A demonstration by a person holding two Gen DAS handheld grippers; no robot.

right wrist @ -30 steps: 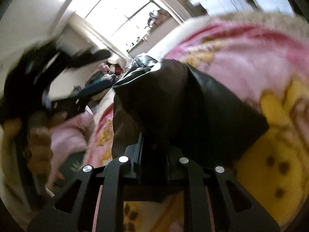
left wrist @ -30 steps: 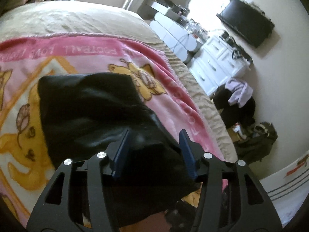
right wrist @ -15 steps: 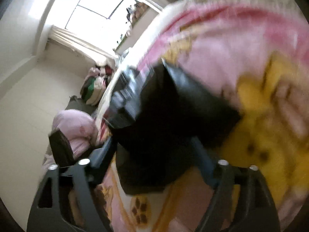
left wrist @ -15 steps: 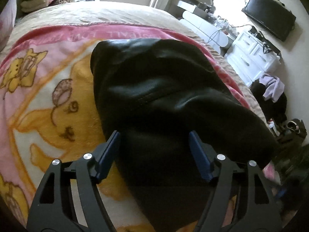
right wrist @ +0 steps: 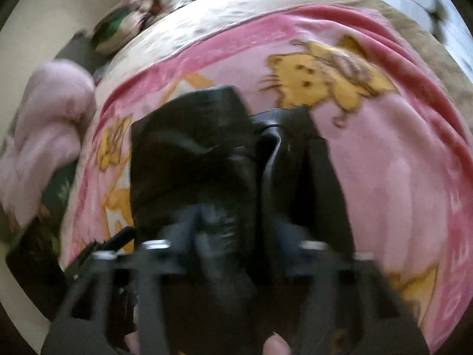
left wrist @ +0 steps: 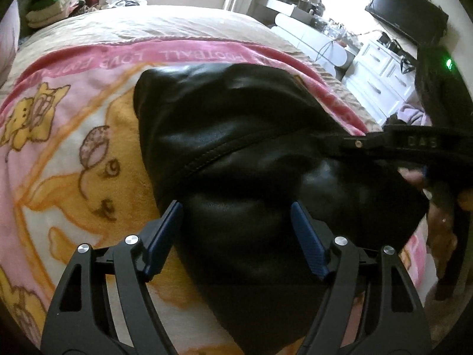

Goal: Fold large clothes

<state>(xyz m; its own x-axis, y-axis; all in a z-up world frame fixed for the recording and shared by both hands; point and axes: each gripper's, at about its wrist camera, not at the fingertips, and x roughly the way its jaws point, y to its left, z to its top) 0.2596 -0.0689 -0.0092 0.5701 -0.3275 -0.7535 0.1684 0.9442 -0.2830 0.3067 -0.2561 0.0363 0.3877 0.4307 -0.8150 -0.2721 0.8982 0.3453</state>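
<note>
On the bed [left wrist: 183,26], your black leather garment [left wrist: 242,159] lies in a folded heap across the pink cartoon blanket [left wrist: 59,159], with a stitched seam running over its top. Your left gripper [left wrist: 236,236] hovers just above the near part of the garment; its jaws are spread wide with the blue pads on either side of the leather, gripping nothing. Along the blanket's darker pink border you can read woven lettering upside down, something like "LOVE FOOTBALL". Your right gripper [left wrist: 414,145] reaches in from the right side of the left wrist view, its black body touching the garment's right edge; raised letters on it look like "DAS", though they are hard to make out.

From the right wrist view the picture is blurred. The right gripper [right wrist: 239,230] sits low against the garment [right wrist: 195,159], whose bunched leather rises between its fingers; you cannot tell whether those jaws are pinching it or merely spread around it. The blanket [right wrist: 384,162] shows yellow cartoon cats. A fluffy pink pillow [right wrist: 47,124] lies at the left edge of the bed. Across the room stand a white dresser [left wrist: 381,74] and a dark wall-mounted television [left wrist: 408,14].
</note>
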